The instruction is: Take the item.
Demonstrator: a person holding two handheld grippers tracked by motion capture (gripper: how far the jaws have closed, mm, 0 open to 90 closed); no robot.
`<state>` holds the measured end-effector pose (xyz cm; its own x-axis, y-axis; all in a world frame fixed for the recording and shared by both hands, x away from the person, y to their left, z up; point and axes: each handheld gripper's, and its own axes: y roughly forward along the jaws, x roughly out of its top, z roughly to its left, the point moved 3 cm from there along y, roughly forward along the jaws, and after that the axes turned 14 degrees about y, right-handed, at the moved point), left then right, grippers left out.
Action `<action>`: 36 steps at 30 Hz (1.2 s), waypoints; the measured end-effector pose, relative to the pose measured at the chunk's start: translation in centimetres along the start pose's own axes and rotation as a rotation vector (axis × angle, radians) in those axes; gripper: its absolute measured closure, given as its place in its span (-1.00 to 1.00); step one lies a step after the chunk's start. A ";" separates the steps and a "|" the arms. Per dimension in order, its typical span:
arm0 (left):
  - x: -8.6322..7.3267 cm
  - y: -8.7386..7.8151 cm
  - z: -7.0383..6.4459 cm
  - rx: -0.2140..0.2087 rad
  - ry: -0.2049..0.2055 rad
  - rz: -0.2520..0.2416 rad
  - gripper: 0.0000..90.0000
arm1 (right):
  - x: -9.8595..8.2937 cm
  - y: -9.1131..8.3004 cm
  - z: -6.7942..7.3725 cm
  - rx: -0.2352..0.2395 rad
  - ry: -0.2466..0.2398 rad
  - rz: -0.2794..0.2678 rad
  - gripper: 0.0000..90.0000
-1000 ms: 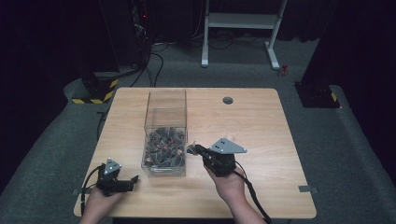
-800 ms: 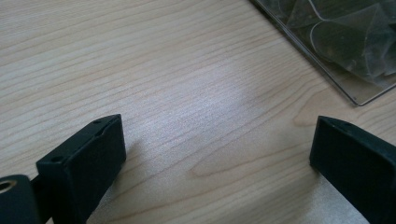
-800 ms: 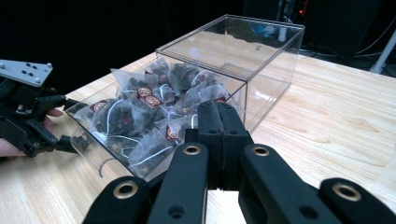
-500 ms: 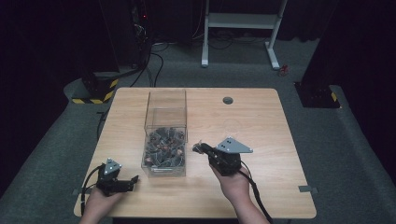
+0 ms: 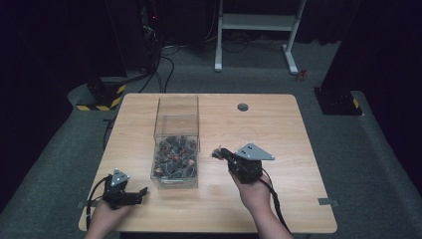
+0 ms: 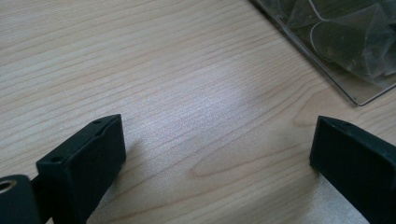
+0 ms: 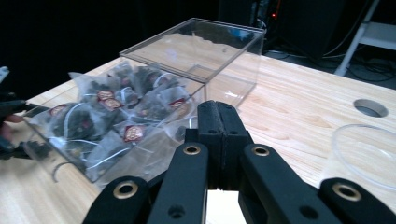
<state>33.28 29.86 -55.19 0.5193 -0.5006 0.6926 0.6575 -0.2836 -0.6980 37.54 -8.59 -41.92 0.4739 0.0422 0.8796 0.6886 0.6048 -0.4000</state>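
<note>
The light wooden tabletop [image 5: 278,199] carries everything. A tall clear plastic box [image 5: 176,144], open at the top and half full of dark pyramid tea bags [image 7: 116,116] with small red tags, stands just ahead and to the left of the right gripper's jaws, and off to the right beyond the left gripper's jaws, where one corner of it [image 6: 355,93] shows. A clear glass cup [image 7: 369,154] sits near the right jaws, on their right. The right gripper [image 5: 217,153] has its jaws pressed together; whether a small thing sits at their tips I cannot tell. The left gripper [image 5: 144,190] rests low on the wood, jaws spread wide with nothing between them.
</note>
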 end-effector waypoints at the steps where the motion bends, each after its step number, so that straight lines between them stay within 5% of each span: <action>1: 0.0 0.0 0.0 0.000 0.000 0.000 -0.92 | 0.1 0.0 -0.2 -0.008 0.003 0.001 1.00; 36: 0.0 0.0 0.0 -0.002 0.003 0.001 -0.92 | 2.6 1.4 -6.8 -0.179 0.039 -0.002 1.00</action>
<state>33.27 29.89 -55.19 0.5179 -0.5035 0.6916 0.6560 -0.2853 -0.6988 43.49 -13.07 -41.93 0.4904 0.0081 0.8715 0.7749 0.4536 -0.4403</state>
